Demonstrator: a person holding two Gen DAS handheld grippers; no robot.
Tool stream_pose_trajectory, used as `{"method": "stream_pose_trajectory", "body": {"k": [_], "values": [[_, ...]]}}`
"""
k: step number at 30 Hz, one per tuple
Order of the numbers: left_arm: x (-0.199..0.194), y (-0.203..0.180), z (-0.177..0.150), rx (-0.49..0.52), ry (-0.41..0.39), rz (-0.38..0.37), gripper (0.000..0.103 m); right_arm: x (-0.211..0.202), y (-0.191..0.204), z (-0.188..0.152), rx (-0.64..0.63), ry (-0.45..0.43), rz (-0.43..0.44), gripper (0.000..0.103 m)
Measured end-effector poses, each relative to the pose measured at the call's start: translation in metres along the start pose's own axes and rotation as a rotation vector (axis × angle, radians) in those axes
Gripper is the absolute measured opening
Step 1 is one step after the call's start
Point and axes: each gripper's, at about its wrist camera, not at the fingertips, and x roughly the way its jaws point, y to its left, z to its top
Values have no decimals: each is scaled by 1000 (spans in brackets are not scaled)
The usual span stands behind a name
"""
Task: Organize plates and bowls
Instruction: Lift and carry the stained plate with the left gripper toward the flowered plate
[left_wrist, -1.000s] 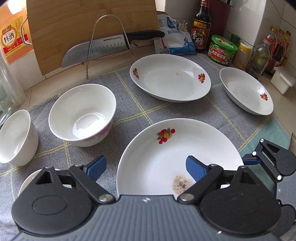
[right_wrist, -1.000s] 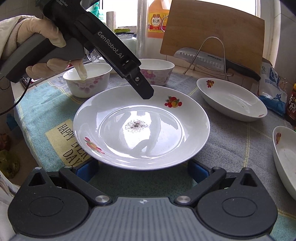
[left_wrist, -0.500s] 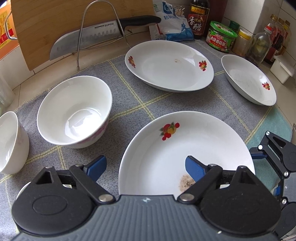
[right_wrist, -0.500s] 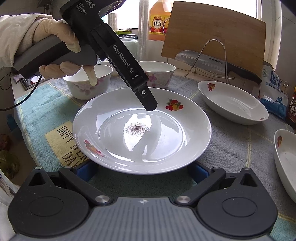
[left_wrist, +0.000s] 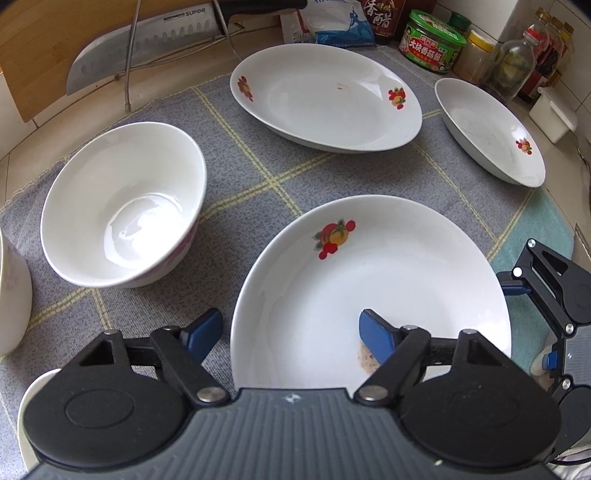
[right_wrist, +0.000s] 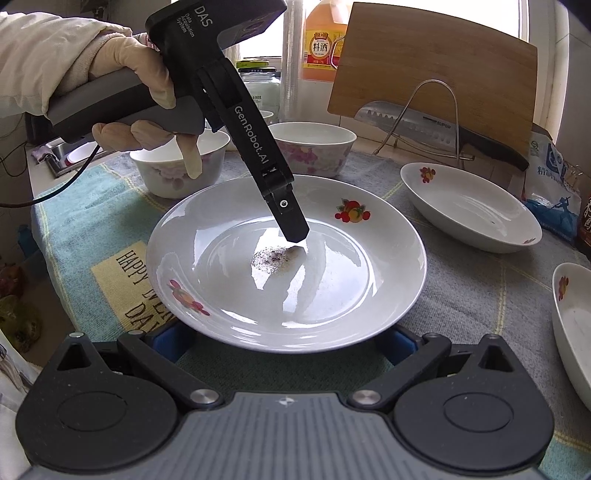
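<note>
We take the large plate (right_wrist: 288, 266) nearest us as our landmark; it lies flat on the grey checked cloth (left_wrist: 258, 177) that covers the counter, with a dark smear of crumbs at its middle.

Our left tongs (left_wrist: 291, 332) straddle the plate's rim on the side toward the bowls: one blue pad sits inside the plate by the smear, the other outside over the cloth. The jaws are closing with the rim between them, but the pads do not yet press on it, so nothing is held. Our right tongs (right_wrist: 284, 343) wait at the plate's near edge, spread wide with a pad to either side below the rim and holding nothing.

Beyond the plate on the bowl side stand a white bowl (left_wrist: 122, 206) and, further off, a second bowl (right_wrist: 181, 162). Further back from the plate lies an oval dish (left_wrist: 325, 99), and off to its other side another oval dish (left_wrist: 491, 133), each well apart from it.

We judge the step in hand to be the first grasp: taking this plate so it can be stacked. The next move calls for finishing the pinch squarely on the rim, then lifting level so the glazed edge does not slip from the pads.
</note>
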Motion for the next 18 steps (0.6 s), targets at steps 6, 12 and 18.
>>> {"method": "stream_pose_trajectory", "body": {"k": [6, 12, 18], "values": [[0, 3, 4, 22, 29, -31, 75, 0, 1, 1, 0, 3, -7, 103], [-2, 6, 9, 17, 47, -71, 66, -2, 2, 0, -7, -1, -18, 103], [0, 9, 14, 15, 74, -93, 65, -2, 1, 0, -12, 2, -16, 103]]}}
